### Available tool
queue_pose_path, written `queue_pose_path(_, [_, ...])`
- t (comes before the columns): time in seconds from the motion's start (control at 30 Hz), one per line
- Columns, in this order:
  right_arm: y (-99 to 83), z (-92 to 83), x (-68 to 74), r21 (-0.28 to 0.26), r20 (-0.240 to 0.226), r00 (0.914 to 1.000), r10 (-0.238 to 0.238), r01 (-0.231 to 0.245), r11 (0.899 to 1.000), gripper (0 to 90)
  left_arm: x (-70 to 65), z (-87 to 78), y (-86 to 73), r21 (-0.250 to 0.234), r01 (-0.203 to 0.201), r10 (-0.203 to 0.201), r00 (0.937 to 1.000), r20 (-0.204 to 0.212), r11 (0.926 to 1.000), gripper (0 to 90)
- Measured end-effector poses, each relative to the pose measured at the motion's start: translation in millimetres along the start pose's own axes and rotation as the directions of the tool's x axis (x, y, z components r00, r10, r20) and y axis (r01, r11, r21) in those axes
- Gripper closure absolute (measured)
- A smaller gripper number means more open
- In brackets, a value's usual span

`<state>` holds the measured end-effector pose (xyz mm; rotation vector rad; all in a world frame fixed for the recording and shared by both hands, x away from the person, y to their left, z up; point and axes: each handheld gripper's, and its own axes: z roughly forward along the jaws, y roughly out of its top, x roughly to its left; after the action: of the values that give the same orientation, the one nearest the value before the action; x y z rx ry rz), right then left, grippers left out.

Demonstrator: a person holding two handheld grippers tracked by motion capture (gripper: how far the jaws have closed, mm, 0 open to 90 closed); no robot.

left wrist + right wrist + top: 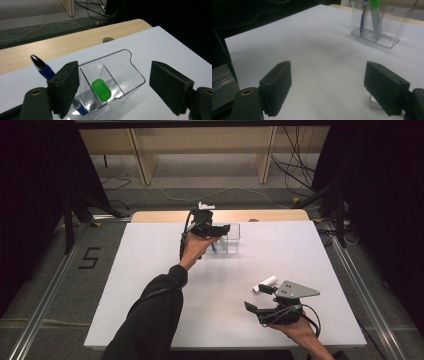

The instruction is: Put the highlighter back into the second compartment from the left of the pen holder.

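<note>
A: Near edge first. Right gripper (260,301) hovers low over the tabletop (165,285) at the person's side, jaws spread, nothing between them. In the right gripper view it's bare white surface between the pads

B: White roll next to it?

A: White cylinder (264,283), lying flat just beyond the right gripper, apart from the jaws. The right gripper view catches only a white corner of it (374,103) behind the right-hand jaw, rest hidden. Can't tell what it is

B: Left side?

A: Left gripper (220,229) is out at the far middle of the tabletop, over the clear organizer (135,72). Jaws spread wide, no pad contact with anything. No earlier frame, so nothing on motion

B: Contents?

A: Two things standing in it. Blue pen (46,71) in the left-hand compartment as the left gripper view shows it, leaning, silver tip up; its middle is hidden behind the left jaw, lower end reappears below (80,108). Green marker (101,90) in the middle compartment, seen end-on, so mostly just the cap. Third compartment looks empty through the glare

B: High view confirm?

A: Barely. Organizer (233,240) is half covered by hand and gripper, pen is a small blue streak (214,247), marker not resolvable
</note>
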<state>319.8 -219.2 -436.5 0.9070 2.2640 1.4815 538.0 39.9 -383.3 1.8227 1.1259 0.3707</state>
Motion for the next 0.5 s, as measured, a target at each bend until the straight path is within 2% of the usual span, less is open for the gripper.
queue_pose_path(0.13, [0.5,-0.6,0.2,0.002,0.003,1.0,0.003,-0.003,1.0,22.7,-0.6,-11.1,-3.0,0.009,-0.001,0.001,0.9999,0.017,1.0,21.1])
queue_pose_path(0.27, [0.9,-1.6,-1.9,-0.003,0.013,0.9999,0.0,0.0,1.0,22.5,-0.3,-23.3,-7.9,0.0,0.014,-0.014,0.9991,0.041,0.9999,19.7])
queue_pose_path(0.5, [0.9,-4.8,-8.3,0.004,0.042,0.999,-0.016,0.016,1.0,21.7,1.1,-47.5,-21.2,0.003,0.006,-0.006,0.9958,0.091,1.0,17.8])
